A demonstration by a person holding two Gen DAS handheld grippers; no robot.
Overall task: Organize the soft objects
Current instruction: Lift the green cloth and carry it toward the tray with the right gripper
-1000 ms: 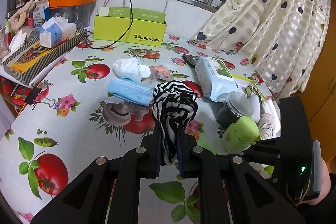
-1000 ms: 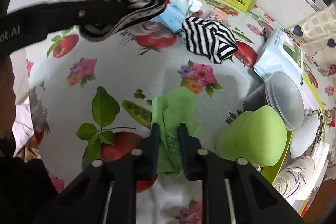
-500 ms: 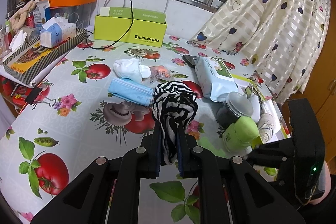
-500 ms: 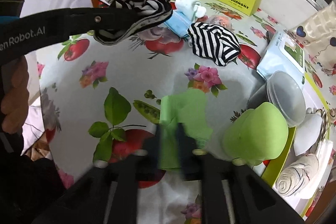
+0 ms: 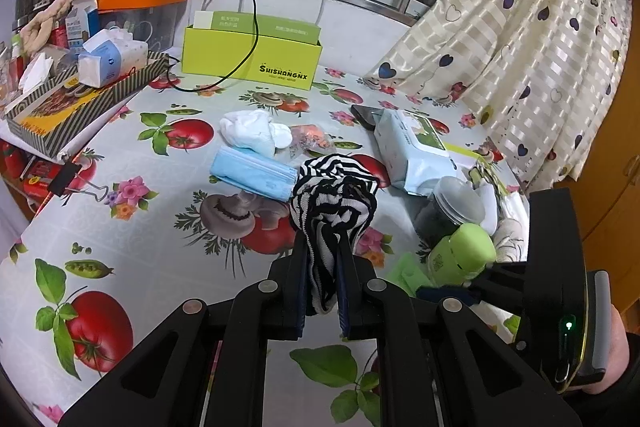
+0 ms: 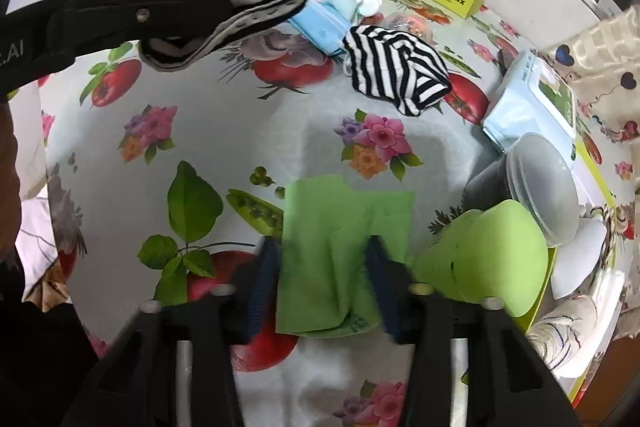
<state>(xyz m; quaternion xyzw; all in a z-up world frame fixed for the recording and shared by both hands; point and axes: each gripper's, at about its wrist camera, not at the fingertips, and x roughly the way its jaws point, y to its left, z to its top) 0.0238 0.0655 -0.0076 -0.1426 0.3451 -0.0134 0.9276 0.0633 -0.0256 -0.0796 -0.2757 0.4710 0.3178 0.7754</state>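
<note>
Jaws of your left gripper (image 5: 322, 281) clamp a striped sock (image 5: 334, 205); right gripper (image 6: 324, 283) jaws closing, green cloth (image 6: 340, 227) between, pads apart from it.

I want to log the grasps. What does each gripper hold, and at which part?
The left gripper pinches a bunched end of a striped sock. The right gripper is closing around a green cloth lying on the table, not yet gripping it.

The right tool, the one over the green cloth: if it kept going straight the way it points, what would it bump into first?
Most likely the green cloth itself. It lies flat on the table between the closing jaws of the right tool, which points steeply downward. Depth is hard to judge.
</note>
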